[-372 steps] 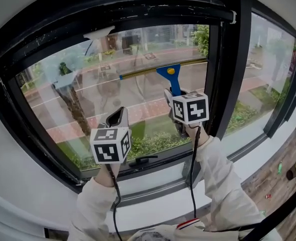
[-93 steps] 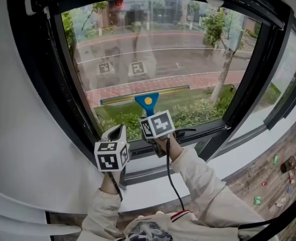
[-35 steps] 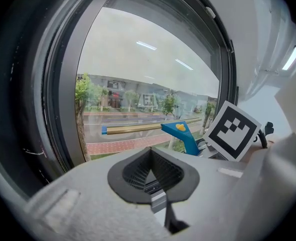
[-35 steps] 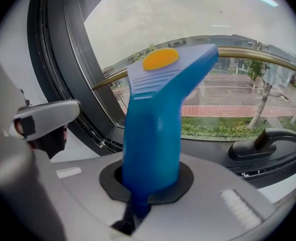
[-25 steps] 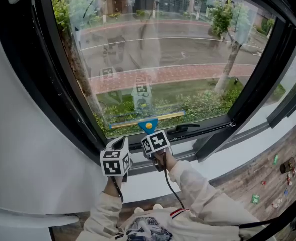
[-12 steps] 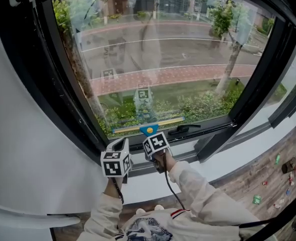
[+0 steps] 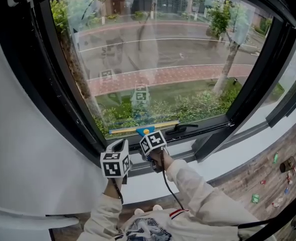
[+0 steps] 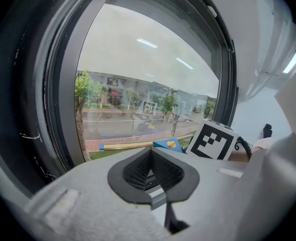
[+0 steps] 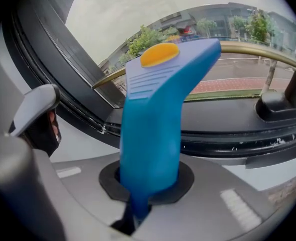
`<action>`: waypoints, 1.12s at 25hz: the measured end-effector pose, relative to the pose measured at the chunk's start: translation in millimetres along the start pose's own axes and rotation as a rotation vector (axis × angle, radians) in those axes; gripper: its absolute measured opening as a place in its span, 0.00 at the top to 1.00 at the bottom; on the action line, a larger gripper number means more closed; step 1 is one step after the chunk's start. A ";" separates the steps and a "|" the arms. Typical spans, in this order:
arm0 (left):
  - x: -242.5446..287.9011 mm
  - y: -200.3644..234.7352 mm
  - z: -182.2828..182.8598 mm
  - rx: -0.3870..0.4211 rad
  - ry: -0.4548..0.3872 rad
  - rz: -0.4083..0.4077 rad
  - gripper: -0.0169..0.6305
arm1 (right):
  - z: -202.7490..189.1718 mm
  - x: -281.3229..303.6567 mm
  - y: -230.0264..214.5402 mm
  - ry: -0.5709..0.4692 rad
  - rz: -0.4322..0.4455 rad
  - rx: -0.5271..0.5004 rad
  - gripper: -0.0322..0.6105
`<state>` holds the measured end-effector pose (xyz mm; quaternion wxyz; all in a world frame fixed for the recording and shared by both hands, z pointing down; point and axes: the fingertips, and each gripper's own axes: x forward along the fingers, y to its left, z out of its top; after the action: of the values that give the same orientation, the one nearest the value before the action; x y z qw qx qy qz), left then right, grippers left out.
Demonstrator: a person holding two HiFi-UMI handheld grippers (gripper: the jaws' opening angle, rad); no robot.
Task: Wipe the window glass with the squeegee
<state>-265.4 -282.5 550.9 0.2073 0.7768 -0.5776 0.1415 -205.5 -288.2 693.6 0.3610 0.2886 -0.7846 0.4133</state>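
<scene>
The squeegee (image 7: 144, 129) has a blue handle with a yellow button (image 9: 158, 54) and a brass-coloured blade bar (image 8: 133, 145). Its blade lies across the bottom of the window glass (image 7: 153, 59), just above the lower black frame (image 7: 138, 143). My right gripper (image 7: 149, 136) is shut on the blue handle (image 9: 150, 134) and points steeply down from below the blade. My left gripper (image 7: 119, 146) hangs just left of it, off the glass, its jaws (image 8: 150, 172) shut with nothing between them. In the left gripper view the right gripper's marker cube (image 8: 212, 140) sits beside the blue handle (image 8: 165, 144).
A black window handle (image 7: 180, 129) lies on the lower frame right of the blade and shows again as a window handle (image 9: 278, 102) in the right gripper view. A white sill (image 7: 153, 182) runs below. A second pane (image 7: 288, 84) and wooden floor (image 7: 268, 185) are at right.
The right gripper has drawn the squeegee down the glass, from a little above the lower frame to right against it. The left gripper has stayed in place.
</scene>
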 end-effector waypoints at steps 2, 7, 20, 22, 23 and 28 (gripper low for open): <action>1.2 -0.4 -1.0 -0.002 0.001 -0.002 0.97 | -1.6 2.4 -1.7 0.013 -0.021 -0.016 0.91; 1.5 -1.5 -2.1 -0.003 0.003 -0.004 0.97 | -16.6 20.7 -3.2 0.089 -0.024 -0.018 0.92; -7.9 14.7 -17.4 -0.028 0.017 0.032 0.97 | -22.4 32.8 -7.4 0.062 -0.025 -0.018 0.94; -9.5 14.0 -18.2 -0.029 0.014 0.037 0.97 | -18.0 26.7 -6.2 0.026 -0.052 -0.046 0.94; -10.6 14.5 -18.6 -0.031 0.012 0.042 0.97 | -14.2 21.8 -4.6 0.006 -0.069 -0.071 0.94; -20.0 12.3 -20.5 -0.039 -0.012 0.069 0.97 | -3.0 -7.1 7.2 -0.071 -0.062 -0.124 0.94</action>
<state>-282.6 -258.7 561.6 0.2138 0.7532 -0.6078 0.1326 -205.9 -280.9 685.9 0.3625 0.3044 -0.8117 0.3422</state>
